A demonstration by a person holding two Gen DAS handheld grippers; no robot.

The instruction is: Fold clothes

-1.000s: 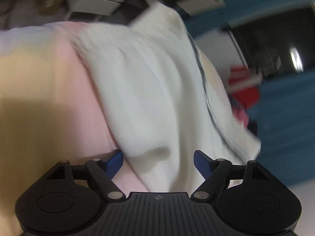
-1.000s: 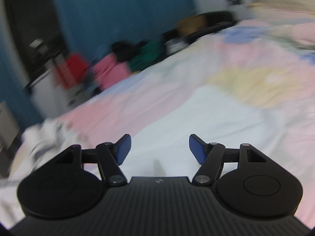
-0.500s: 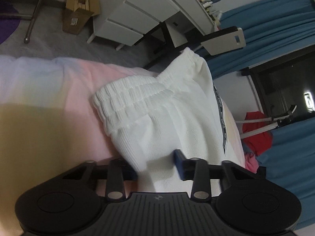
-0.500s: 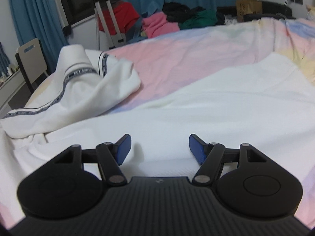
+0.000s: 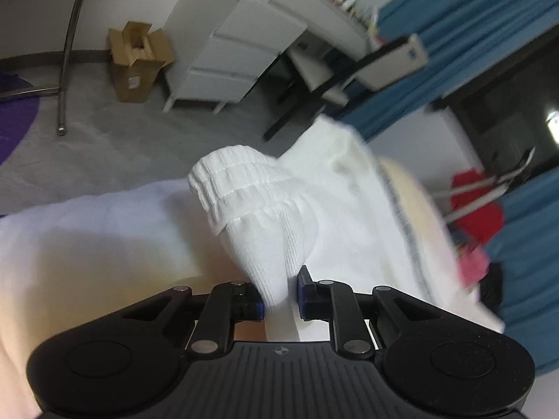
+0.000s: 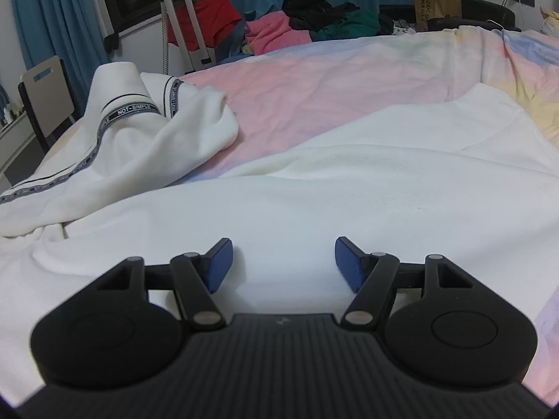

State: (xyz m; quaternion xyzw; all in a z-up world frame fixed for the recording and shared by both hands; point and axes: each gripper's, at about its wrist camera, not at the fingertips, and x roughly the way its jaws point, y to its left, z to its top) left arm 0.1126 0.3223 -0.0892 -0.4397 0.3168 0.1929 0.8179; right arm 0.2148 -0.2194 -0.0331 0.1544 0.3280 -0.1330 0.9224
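Observation:
A pair of white knit trousers (image 5: 279, 230) with a ribbed elastic waistband (image 5: 230, 181) and a dark lettered side stripe lies on a pastel bed sheet (image 5: 87, 244). My left gripper (image 5: 279, 300) is shut on a fold of the trousers near the waistband and holds it raised above the bed. In the right wrist view the trousers (image 6: 314, 202) spread across the bed, with the raised waistband end (image 6: 118, 111) at the left. My right gripper (image 6: 283, 262) is open and empty, low over the flat white cloth.
The bed sheet (image 6: 314, 80) stretches away to the right. A pile of coloured clothes (image 6: 297, 24) and a metal stand (image 6: 181, 21) are beyond the far edge. A white drawer unit (image 5: 237, 49), a cardboard box (image 5: 136, 63) and a chair (image 5: 367, 70) stand on the floor beside the bed.
My left gripper closed on the trousers near the waistband and lifted the fold off the bed. My right gripper swung toward the trousers and settled low over them, still open.

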